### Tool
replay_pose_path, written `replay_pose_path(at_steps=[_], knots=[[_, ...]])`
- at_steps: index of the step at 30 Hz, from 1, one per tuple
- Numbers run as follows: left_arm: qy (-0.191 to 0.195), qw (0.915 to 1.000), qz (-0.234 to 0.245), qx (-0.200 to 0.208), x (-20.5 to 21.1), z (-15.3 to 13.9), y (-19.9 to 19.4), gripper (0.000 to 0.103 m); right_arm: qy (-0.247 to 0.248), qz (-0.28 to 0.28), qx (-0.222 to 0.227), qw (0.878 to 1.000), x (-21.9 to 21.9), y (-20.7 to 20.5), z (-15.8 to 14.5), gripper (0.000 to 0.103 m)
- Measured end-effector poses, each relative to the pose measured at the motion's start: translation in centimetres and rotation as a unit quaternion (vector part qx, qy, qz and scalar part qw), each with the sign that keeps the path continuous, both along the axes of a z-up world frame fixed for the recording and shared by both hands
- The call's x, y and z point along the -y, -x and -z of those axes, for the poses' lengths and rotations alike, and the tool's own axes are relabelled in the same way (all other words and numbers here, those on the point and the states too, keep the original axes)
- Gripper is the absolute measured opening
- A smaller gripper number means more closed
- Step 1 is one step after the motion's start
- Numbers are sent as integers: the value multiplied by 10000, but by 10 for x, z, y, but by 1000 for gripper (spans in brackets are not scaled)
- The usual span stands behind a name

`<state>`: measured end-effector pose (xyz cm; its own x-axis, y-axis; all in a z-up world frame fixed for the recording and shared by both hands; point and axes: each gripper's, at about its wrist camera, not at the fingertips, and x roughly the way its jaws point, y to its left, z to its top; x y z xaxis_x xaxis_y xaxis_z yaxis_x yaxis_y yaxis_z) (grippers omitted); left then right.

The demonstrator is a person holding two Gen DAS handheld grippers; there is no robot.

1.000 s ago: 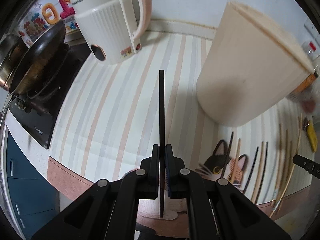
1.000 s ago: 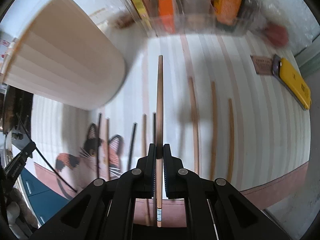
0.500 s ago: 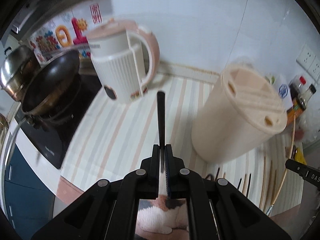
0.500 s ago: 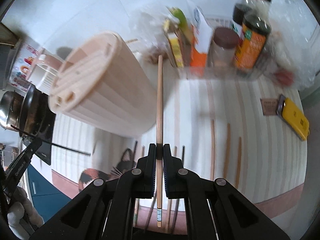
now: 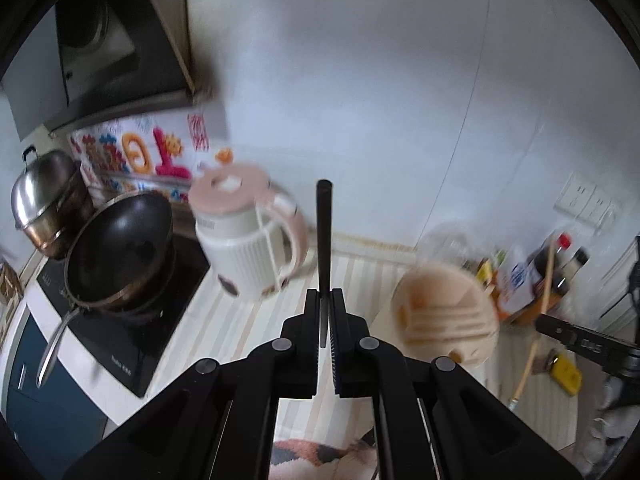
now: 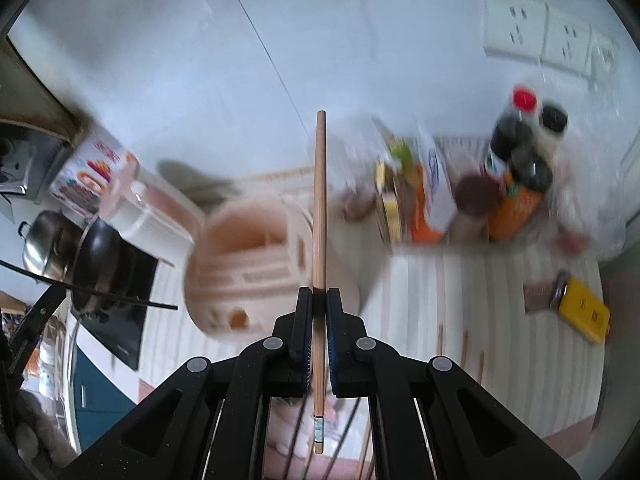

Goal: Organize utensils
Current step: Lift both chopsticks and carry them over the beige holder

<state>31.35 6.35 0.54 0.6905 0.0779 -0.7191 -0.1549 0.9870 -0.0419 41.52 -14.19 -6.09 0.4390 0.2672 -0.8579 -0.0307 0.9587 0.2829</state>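
Left gripper point(image 5: 325, 300) clenched on a slim black chopstick point(image 5: 323, 240), right gripper point(image 6: 319, 300) on a tan wooden chopstick point(image 6: 319, 208), both above the beige slotted-lid holder point(image 6: 248, 264); neither inserted, several chopsticks point(image 6: 464, 344) remained on the striped countertop point(image 6: 500, 304).

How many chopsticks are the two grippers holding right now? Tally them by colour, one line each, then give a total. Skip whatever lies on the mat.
Black chopstick, clamped in the left gripper: 1
Light wooden chopstick, clamped in the right gripper: 1
Total held: 2
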Motion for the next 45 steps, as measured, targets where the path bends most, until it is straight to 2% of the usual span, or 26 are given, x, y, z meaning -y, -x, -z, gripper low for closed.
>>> replay_pose_path(at_steps=[7,12,14,20,30,37,40,41,42,43,44,45], knots=[[233,9994,129,198,12,-46,-26,2,12,8,536,9986,-17,-38,-51,7],[654,9974,305,90,21,-57,-49,2,-33,98,798,9968,-20,-65,-65,7],[696,9968,385,56,28,-58,-56,2,-108,157,856,9961,-20,-77,-67,7],[851,9937,655,-314,45,-41,-76,2,-277,357,1027,9937,-15,-104,-58,7],[689,9908,685,-943,59,3,-100,2,-479,354,1420,9881,-29,-118,-23,7],[735,9853,751,-1346,67,25,-103,4,-280,-171,1218,9920,-45,-105,-2,7],[956,9833,742,-1356,67,21,-97,9,-274,-383,1031,9936,-45,-97,-1,10],[913,9846,707,-1315,68,17,-94,14,-306,-425,992,9937,-43,-93,-3,22],[877,9857,684,-1266,68,14,-92,31,-328,-447,985,9936,-41,-89,-5,29],[813,9873,663,-1190,68,9,-88,44,-343,-431,1026,9932,-36,-81,-11,44],[782,9888,637,-1099,67,5,-85,65,-326,-390,1065,9930,-32,-76,-15,52],[764,9906,586,-968,66,0,-80,71,-318,-327,1104,9928,-27,-69,-19,52]])
